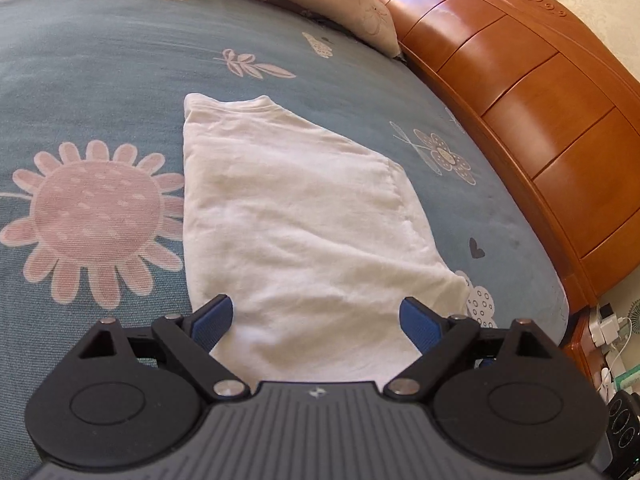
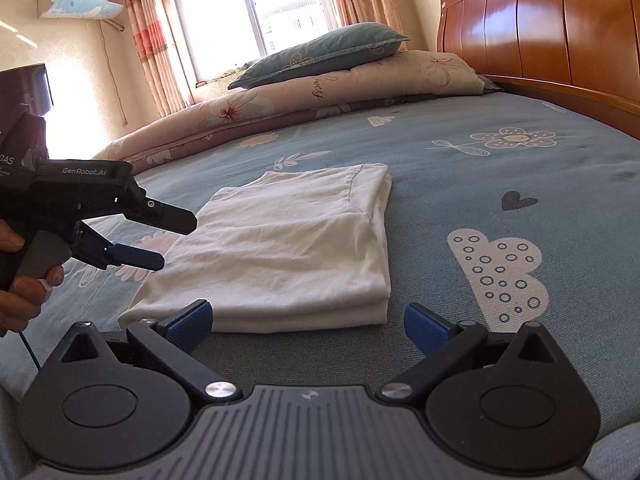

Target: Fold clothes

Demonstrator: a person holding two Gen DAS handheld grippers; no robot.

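Note:
A white garment (image 1: pixel 296 216) lies folded in a flat stack on the blue flowered bed sheet (image 1: pixel 92 64); it also shows in the right wrist view (image 2: pixel 288 248). My left gripper (image 1: pixel 316 320) is open and empty, hovering over the garment's near end. In the right wrist view the left gripper (image 2: pixel 176 238) is at the garment's left edge, jaws apart. My right gripper (image 2: pixel 308 326) is open and empty, low over the sheet (image 2: pixel 460 168) just in front of the garment's near folded edge.
A wooden headboard (image 1: pixel 532 92) runs along the right side; it also shows in the right wrist view (image 2: pixel 560 24). A rolled quilt (image 2: pixel 280 100) and a blue pillow (image 2: pixel 320 56) lie at the far side by the window. A nightstand with chargers (image 1: pixel 604 332) stands beside the bed.

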